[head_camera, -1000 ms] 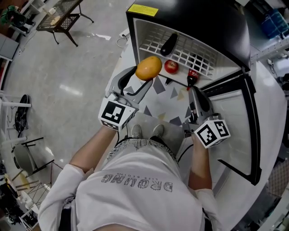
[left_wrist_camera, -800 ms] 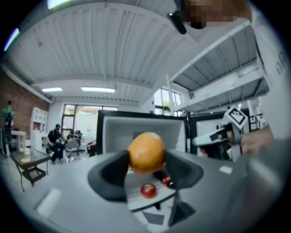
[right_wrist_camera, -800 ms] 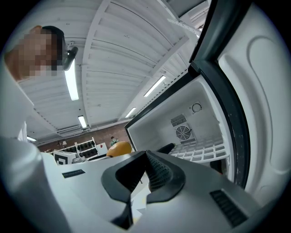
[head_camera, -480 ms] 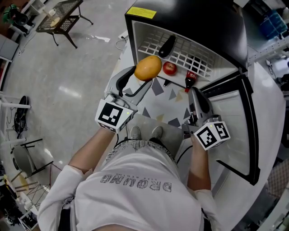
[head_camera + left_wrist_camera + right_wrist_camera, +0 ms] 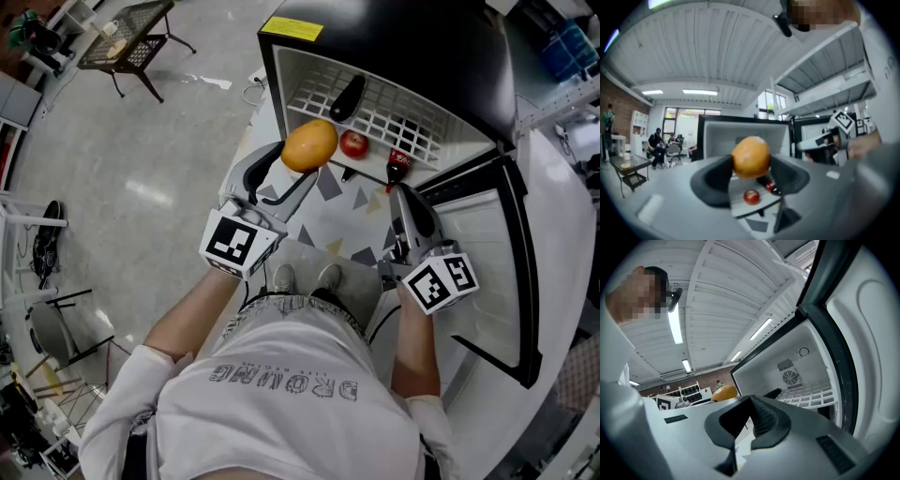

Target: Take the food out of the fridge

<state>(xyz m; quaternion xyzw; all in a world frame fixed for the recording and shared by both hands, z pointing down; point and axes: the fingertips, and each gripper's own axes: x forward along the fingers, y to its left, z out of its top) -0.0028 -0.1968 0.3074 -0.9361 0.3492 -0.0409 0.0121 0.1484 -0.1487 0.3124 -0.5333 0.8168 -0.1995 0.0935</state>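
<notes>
Jaws of your left gripper are clamped on an orange, one on each side of it, and you hold it in the air at the open front of the fridge. It looks clear of the wire shelf, though I cannot tell whether it is wholly outside the cabinet. So the first item seems nearly out, but it has not been set down anywhere.

On the shelf, going right, sit a long dark thing that I cannot identify, a red apple and, just beside the apple, a small bottle with a red label. Judging by that, most of the job is ahead of you.

Your right gripper has its jaws closed on nothing and hangs near the bottle, in front of the shelf. Right of it, the door stands wide open.
</notes>
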